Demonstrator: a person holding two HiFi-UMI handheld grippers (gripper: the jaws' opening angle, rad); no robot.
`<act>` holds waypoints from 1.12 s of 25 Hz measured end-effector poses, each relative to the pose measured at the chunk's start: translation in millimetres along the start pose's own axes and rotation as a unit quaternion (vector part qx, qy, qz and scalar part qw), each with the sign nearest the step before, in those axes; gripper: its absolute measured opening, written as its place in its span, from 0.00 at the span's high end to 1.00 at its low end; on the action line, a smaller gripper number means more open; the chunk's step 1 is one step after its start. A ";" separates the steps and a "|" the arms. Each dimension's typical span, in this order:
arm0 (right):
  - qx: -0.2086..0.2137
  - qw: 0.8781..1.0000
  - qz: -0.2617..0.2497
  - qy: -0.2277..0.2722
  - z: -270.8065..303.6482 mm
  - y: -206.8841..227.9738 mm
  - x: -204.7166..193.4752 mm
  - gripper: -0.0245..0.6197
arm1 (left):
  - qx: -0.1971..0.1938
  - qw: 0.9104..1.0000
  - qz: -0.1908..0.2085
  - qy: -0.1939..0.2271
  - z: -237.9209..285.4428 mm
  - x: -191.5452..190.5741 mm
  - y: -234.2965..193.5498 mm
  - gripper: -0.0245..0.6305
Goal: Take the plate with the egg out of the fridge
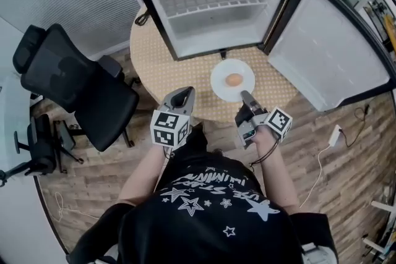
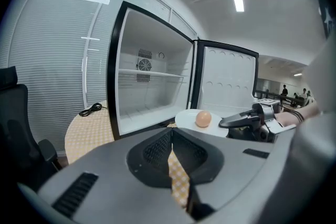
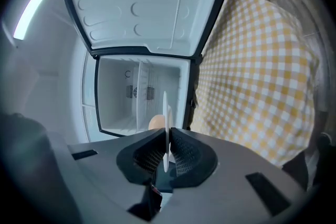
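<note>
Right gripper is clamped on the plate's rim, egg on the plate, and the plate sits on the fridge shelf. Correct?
No. The right gripper is clamped on the plate's rim, egg on it, but the plate is outside the fridge, over the table in front, as the head view shows.

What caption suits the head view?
Right gripper holds the plate with the egg by its rim, outside the open fridge.
</note>
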State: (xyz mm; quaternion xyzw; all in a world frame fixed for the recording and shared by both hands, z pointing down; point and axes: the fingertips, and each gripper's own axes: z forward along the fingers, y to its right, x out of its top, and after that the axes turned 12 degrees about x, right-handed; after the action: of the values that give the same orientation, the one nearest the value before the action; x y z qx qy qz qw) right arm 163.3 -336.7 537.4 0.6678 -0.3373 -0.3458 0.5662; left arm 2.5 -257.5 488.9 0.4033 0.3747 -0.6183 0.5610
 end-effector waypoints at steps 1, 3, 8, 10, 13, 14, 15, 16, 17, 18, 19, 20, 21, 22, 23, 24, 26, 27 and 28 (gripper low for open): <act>-0.004 1.000 0.002 -0.003 -6.7 6.2 -1.8 0.90 | 0.002 1.000 0.000 0.001 -5.2 -2.1 2.9 0.95; -0.011 1.000 0.015 -0.004 -17.2 19.6 -4.0 0.90 | 0.006 1.000 -0.003 0.000 -13.2 -6.7 6.1 0.95; -0.030 0.999 0.025 -0.007 -31.6 34.2 -6.5 0.90 | 0.023 1.000 -0.016 -0.006 -26.7 -14.0 4.9 0.95; -0.026 0.999 0.021 -0.006 -37.4 31.2 -7.9 0.90 | 0.036 0.999 -0.015 0.001 -33.0 -11.9 3.0 0.95; -0.018 1.000 0.013 0.001 -42.1 24.4 -4.1 0.90 | 0.036 0.999 -0.008 0.010 -32.6 -3.8 4.3 0.95; -0.018 1.000 0.008 0.004 -39.9 23.7 -1.3 0.90 | 0.030 0.999 -0.008 0.012 -28.5 -0.6 3.6 0.95; -0.018 1.000 0.003 0.007 -35.6 23.9 1.5 0.90 | 0.024 1.000 -0.008 0.014 -22.9 2.4 1.6 0.95; -0.019 1.000 -0.002 0.010 -30.7 24.0 3.9 0.90 | 0.017 1.000 -0.009 0.016 -17.4 4.6 -0.7 0.95; -0.019 1.000 -0.005 0.015 -27.4 23.0 5.4 0.90 | 0.010 1.000 -0.010 0.017 -13.6 5.9 -1.7 0.95; -0.019 1.000 -0.007 0.022 -27.7 20.5 5.9 0.90 | 0.003 1.000 -0.011 0.019 -12.9 6.3 -0.4 0.95; -0.019 0.999 -0.008 0.031 -31.8 16.7 4.9 0.90 | -0.006 1.000 -0.011 0.020 -15.1 6.0 2.7 0.95; -0.020 0.999 -0.010 0.040 -38.3 11.9 2.5 0.90 | -0.015 1.000 -0.010 0.021 -19.4 5.3 6.6 0.95; -0.021 0.999 -0.012 0.049 -45.0 6.7 -0.7 0.90 | -0.025 0.999 -0.008 0.022 -24.3 4.2 10.1 0.95; -0.021 0.998 -0.016 0.057 -50.4 1.9 -4.0 0.90 | -0.034 0.999 -0.006 0.022 -28.5 3.2 12.1 0.95; -0.021 0.997 -0.019 0.065 -54.2 -2.7 -7.0 0.90 | -0.043 0.999 -0.004 0.021 -31.4 2.7 12.6 0.95; -0.020 0.997 -0.022 0.073 -56.5 -7.3 -9.7 0.90 | -0.052 0.998 -0.003 0.022 -33.0 3.2 12.0 0.95; -0.014 0.995 -0.027 0.090 -58.4 -16.6 -15.9 0.90 | -0.067 0.997 0.000 0.027 -35.8 6.4 8.3 0.95; -0.011 0.995 -0.028 0.098 -58.4 -20.9 -20.8 0.90 | -0.074 0.997 0.002 0.029 -38.0 7.8 5.3 0.95; -0.010 0.994 -0.030 0.104 -58.2 -24.5 -27.1 0.90 | -0.079 0.996 0.003 0.032 -41.2 8.8 1.7 0.95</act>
State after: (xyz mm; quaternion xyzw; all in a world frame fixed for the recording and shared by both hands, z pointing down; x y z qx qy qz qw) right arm 199.4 -280.2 522.2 0.7045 -0.2529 -0.2944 0.5941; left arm 7.1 -223.4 464.6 0.3784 0.4391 -0.5718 0.5806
